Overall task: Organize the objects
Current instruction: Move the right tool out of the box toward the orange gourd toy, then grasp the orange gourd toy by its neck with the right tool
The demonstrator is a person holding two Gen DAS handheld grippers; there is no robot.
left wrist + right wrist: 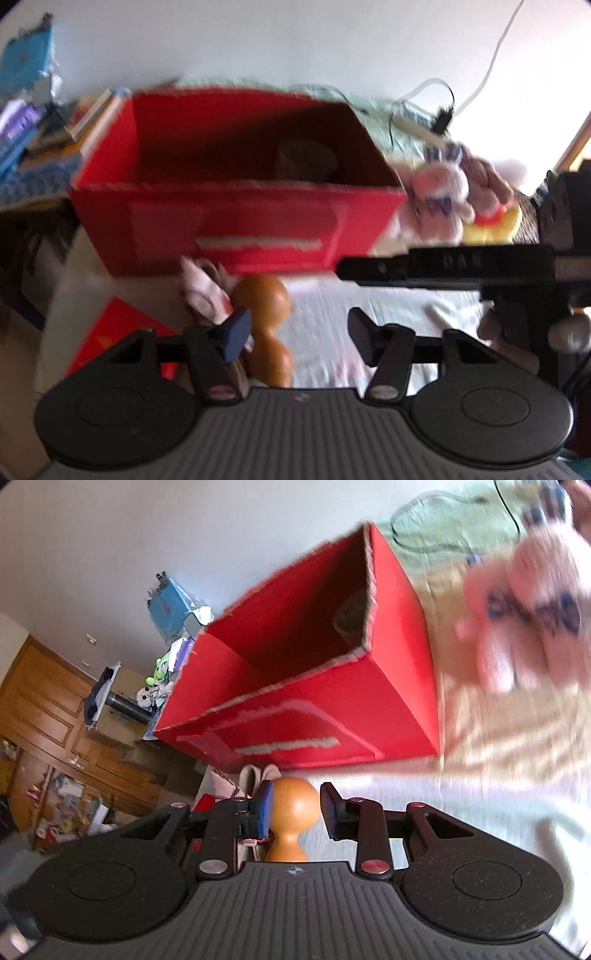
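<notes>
Early on — red box (295, 686) nearly empty; orange wooden piece (293, 812) before it between parted right gripper (297, 808) fingers, ungripped; left gripper (299, 332) wide.

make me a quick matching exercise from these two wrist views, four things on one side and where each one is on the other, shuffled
Things:
1. red cardboard box
2. orange wooden peg-shaped toy
3. pink plush toy
4. brown object, too blurred to name

Places:
A. between the open fingers of the right gripper
B. inside the box, in a back corner
C. beside the box, outside its right end
D. open-topped on the bed, beyond both grippers

Pairs: 1-D, 2-A, 3-C, 4-B
</notes>
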